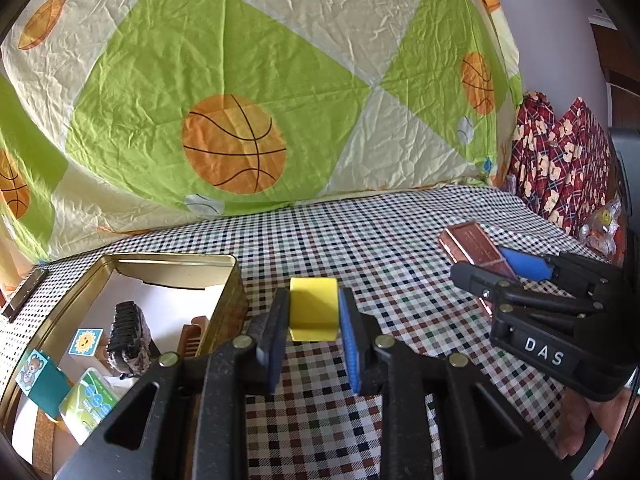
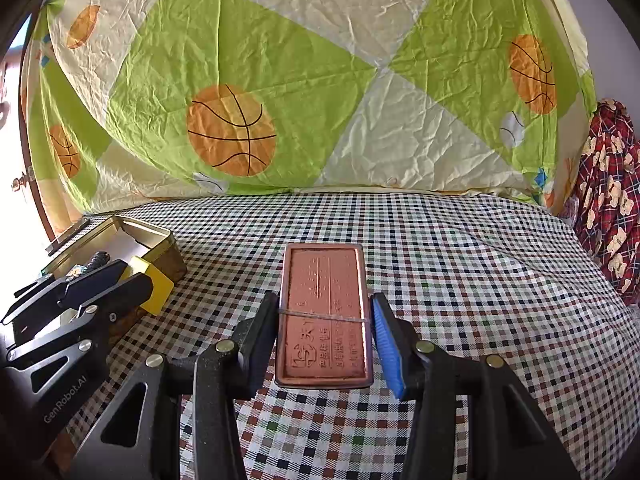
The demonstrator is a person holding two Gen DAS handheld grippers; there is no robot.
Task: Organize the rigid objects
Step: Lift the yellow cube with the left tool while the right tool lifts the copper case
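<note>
The left claw (image 1: 314, 336) is closed narrow on a small yellow block (image 1: 313, 307). Both blue pads press on the sides of the block, and the block stands out a little in front of the fingertips. It is held just beside the right wall of the open gold tin box (image 1: 160, 266), above the checked bed sheet (image 1: 400, 232). In the view from the right wrist the same yellow block (image 2: 154, 284) is between the black fingers of the left claw (image 2: 136, 276), close to the corner of the tin box (image 2: 158, 236).

The right claw (image 2: 326, 328) is opened wider and holds a flat copper-red rectangular case (image 2: 324, 312) by its two long sides. A thin band goes across the case. The case lies lengthwise between the fingers and points away from the camera; its far end goes well past the fingertips. From the left wrist, the case (image 1: 472, 246) is seen held in the right claw (image 1: 500, 266) over the sheet, well apart from the tin box.

Inside the tin box there are a dark comb-like thing (image 1: 128, 330), a small card with a sun (image 1: 85, 342), a teal card with a bear (image 1: 38, 376) and a green packet (image 1: 90, 400); I cannot tell exactly what the dark thing is, as the view is distorted there. Behind the sheet rises a green and cream quilt with basketballs (image 1: 240, 100).
</note>
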